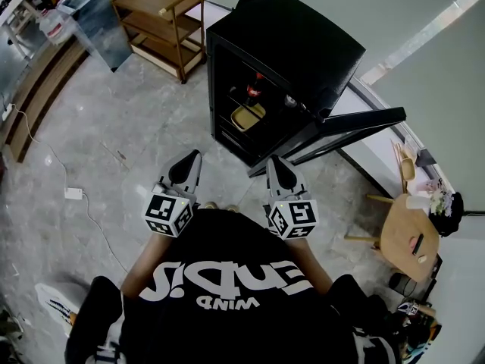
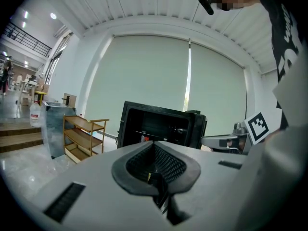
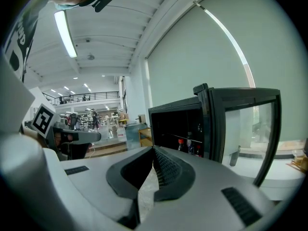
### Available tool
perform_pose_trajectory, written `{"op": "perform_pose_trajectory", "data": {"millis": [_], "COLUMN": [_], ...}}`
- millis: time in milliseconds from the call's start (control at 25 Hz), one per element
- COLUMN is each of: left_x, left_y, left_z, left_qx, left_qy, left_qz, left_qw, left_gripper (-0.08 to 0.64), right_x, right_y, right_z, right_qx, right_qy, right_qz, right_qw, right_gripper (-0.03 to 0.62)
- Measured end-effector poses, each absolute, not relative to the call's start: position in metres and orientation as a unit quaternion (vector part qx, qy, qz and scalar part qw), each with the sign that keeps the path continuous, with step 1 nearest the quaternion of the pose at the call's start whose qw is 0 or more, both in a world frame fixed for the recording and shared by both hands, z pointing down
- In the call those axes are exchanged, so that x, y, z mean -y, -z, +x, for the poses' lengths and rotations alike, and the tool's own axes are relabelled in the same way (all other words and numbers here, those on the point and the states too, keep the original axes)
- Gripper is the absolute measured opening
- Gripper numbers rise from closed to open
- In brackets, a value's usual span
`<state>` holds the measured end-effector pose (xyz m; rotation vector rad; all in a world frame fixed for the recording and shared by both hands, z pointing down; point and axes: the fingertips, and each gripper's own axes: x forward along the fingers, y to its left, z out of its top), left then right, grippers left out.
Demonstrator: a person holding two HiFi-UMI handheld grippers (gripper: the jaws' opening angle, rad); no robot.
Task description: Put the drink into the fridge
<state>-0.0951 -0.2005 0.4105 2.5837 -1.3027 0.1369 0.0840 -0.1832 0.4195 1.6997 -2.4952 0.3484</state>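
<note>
A black fridge (image 1: pixel 292 48) stands on the floor ahead of me with its glass door (image 1: pixel 356 126) swung open to the right. On a shelf inside stands a red-capped drink bottle (image 1: pixel 256 89), above a yellowish tray (image 1: pixel 248 117). The fridge (image 2: pixel 159 126) and its red-capped bottle (image 2: pixel 144 138) also show in the left gripper view. In the right gripper view, bottles (image 3: pixel 181 142) stand beside the door (image 3: pixel 245 124). My left gripper (image 1: pixel 195 158) (image 2: pixel 154 144) and right gripper (image 1: pixel 273 161) (image 3: pixel 154 149) hover side by side short of the fridge. Both are shut and hold nothing.
A wooden shelf cart (image 1: pixel 163 21) (image 2: pixel 85 133) stands left of the fridge, with a grey cabinet (image 1: pixel 98 14) beyond it. A round wooden table (image 1: pixel 409 237) with small items is at the right. A cable and power strip (image 1: pixel 73 193) lie on the floor at the left.
</note>
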Motion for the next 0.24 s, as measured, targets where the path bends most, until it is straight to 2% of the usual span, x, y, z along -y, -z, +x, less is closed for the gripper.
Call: {"op": "perform_pose_trajectory", "data": {"millis": [240], "left_x": [0.198], "left_y": [-0.415], "left_z": [-0.0937], "left_qx": [0.45], "left_qy": [-0.048], "left_qz": [0.882], "left_qw": [0.133], "left_gripper": [0.009], "right_x": [0.18], "right_y": [-0.4183], "right_z": [0.0871], "right_qx": [0.819], "right_qy": [-0.119], "right_qz": [0.56], "right_qw": [0.048], "right_gripper": [0.025]}}
